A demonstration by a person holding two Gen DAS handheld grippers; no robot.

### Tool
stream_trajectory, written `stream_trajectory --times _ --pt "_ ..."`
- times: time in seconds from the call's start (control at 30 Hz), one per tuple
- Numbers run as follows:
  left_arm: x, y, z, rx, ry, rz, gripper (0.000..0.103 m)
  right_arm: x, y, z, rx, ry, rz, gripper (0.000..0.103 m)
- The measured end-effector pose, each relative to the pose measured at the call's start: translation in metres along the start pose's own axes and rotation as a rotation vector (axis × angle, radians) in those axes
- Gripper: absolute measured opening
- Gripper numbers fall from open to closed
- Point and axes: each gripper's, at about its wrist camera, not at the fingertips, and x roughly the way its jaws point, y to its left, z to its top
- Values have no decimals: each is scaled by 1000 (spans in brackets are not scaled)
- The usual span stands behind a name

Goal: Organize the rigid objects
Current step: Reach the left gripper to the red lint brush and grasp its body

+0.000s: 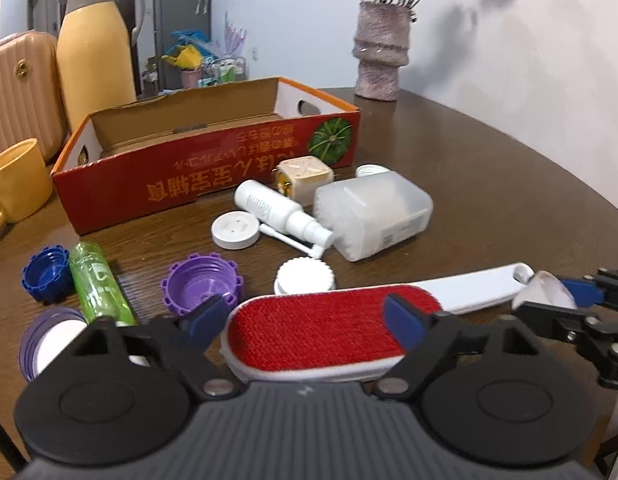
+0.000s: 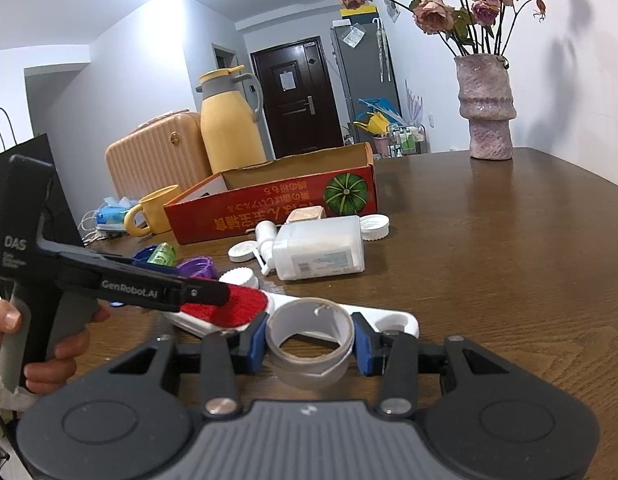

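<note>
2 purple caps (image 1: 202,287), 1 blue cap (image 1: 46,279), 1 box (image 1: 213,168)

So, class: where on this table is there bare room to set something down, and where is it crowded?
Free: the wide bare table right of the cardboard box, running back to the vase. The box's inside looks mostly empty. Crowded: the strip in front of the box, with caps, spray bottle, plastic container and lint brush.

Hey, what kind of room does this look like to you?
Most likely a lived-in home, a dining or living area near the entrance. A round dark wooden table holds a pink textured vase of dried roses; behind it stand a dark front door and a grey fridge.
</note>
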Motion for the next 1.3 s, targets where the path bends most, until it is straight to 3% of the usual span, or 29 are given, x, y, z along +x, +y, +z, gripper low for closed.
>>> stream_trajectory --times 0.47,0.7,0.8,0.97,1.07,1.17,1.3 --pt "-38 -19 -27 13 8 -21 71 -6 4 0 -7 -13 -13 42" --pt "-31 -29 -11 69 -42 -4 97 -16 -1 -1 -2 -29 -26 42" --pt "-11 -32 -3 97 -14 1 97 -19 -5 -1 3 -33 -34 42" --pt "13 -31 -3 71 41 -53 80 -18 -14 -1 9 -30 -43 42" --pt "9 -41 -10 118 21 -20 73 -15 -17 -1 13 -26 -44 42" --pt "-3 -47 -18 137 20 -63 63 -12 -20 -1 21 -24 -46 42" --pt "-10 -55 -22 162 26 -101 63 -7 -25 -1 29 -17 -55 42"
